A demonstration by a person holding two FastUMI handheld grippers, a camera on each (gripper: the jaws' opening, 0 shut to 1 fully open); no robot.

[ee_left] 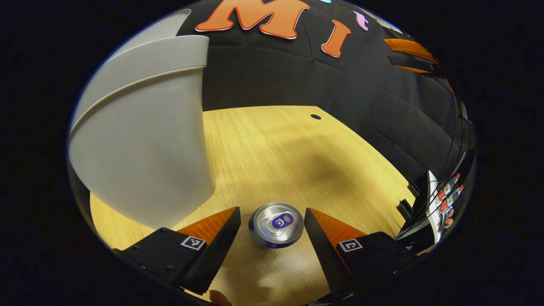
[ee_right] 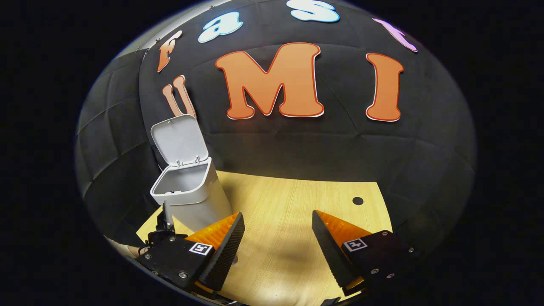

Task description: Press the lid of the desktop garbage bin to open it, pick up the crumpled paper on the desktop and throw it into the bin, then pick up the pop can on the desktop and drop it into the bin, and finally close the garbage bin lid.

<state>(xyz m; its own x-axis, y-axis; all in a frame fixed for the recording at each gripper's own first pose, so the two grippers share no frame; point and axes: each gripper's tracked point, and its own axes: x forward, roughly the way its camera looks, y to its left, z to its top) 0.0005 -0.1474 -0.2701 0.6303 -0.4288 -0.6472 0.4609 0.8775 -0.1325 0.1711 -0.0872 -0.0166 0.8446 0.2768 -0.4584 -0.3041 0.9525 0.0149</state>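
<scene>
In the left gripper view the bin fills the left side, close beside me, its pale wall rising just past my left finger. My left gripper stands wide open and holds nothing. The can sits upright on the table, top end toward the camera, right between my two fingers with a gap on each side, neither finger touching it. Its long axis runs up and down, so I judge a straight squeeze would catch it across the body. The bin lies to the left of the can, so the carry should be short.

In the right gripper view the bin stands far left with its lid tipped up and back, mouth open. My right gripper is also wide open and empty, over bare table. I cannot see the paper. The left gripper is the nearer one; nothing stands between it and the can.
</scene>
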